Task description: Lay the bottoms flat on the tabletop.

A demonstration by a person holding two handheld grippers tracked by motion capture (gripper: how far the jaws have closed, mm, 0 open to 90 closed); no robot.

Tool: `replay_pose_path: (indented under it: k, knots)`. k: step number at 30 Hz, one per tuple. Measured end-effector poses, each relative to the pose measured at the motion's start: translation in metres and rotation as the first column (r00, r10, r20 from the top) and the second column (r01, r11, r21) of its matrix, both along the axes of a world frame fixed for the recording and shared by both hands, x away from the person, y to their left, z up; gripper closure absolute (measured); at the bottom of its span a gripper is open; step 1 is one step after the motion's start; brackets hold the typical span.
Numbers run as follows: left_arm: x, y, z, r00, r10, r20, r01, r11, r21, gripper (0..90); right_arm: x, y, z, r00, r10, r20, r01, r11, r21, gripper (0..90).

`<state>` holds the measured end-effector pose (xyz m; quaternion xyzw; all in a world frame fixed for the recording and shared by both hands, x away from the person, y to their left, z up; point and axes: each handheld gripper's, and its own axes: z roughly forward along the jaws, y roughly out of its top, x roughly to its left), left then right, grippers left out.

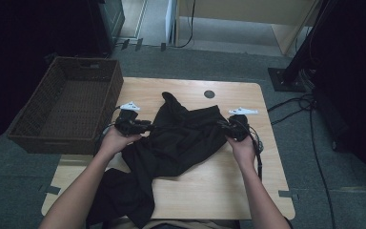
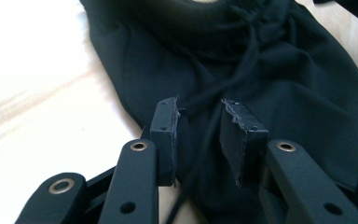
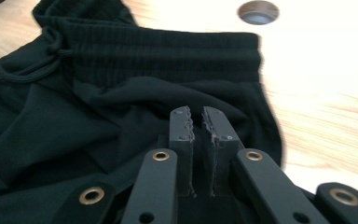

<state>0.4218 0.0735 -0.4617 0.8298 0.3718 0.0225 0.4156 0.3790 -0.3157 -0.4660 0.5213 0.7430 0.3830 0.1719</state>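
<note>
Worktop (image 1: 209, 191), light wood, with a round dark hole (image 1: 209, 94) near its far edge. Wicker basket (image 1: 66, 107), brown, sits at the far left corner of the worktop, hanging off the left edge. Black trousers (image 1: 171, 143) lie crumpled across the middle of the worktop, waistband toward the far edge, one leg trailing to the near left corner and over the near edge. In the right gripper view the ribbed waistband (image 3: 168, 46) runs flat across the far side, with the drawstring (image 3: 23, 70) bunched at its left end. In the left gripper view the drawstring (image 2: 242, 70) snakes down over the fabric toward the jaws.

Left hand-held gripper (image 1: 136, 125) sits at the left side of the trousers, near the basket; jaws stand apart with a clear gap (image 2: 200, 135), black cloth and a strand of the cord lying below them, pads not pressing on anything. Right hand-held gripper (image 1: 233, 128) sits at the right side of the trousers toward the right edge of the worktop; jaws almost together (image 3: 198, 140), only a thin slit between the pads, no cloth seen pinched between them, fabric lying just ahead and under.
</note>
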Motion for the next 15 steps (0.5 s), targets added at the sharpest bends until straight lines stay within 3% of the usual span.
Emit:
replay_pose_path:
  k: [7,11,15]
  knots:
    - [0.027,-0.011,-0.015,0.9999,0.007,-0.010,-0.006,0.9982,0.060,65.2,0.009,0.010,-0.016,0.9986,0.037,-0.038,-0.038,0.999,-0.019,78.6]
    - [0.040,-0.014,-0.022,0.9994,0.031,-0.014,-0.030,0.9965,0.077,63.0,0.011,0.012,-0.020,0.9981,0.038,-0.048,-0.038,0.999,-0.003,75.5]
    - [0.048,-0.022,-0.029,0.9980,0.055,-0.030,-0.052,0.9945,0.091,56.8,0.015,0.015,-0.027,0.9957,0.060,-0.070,-0.061,0.998,-0.017,77.0]
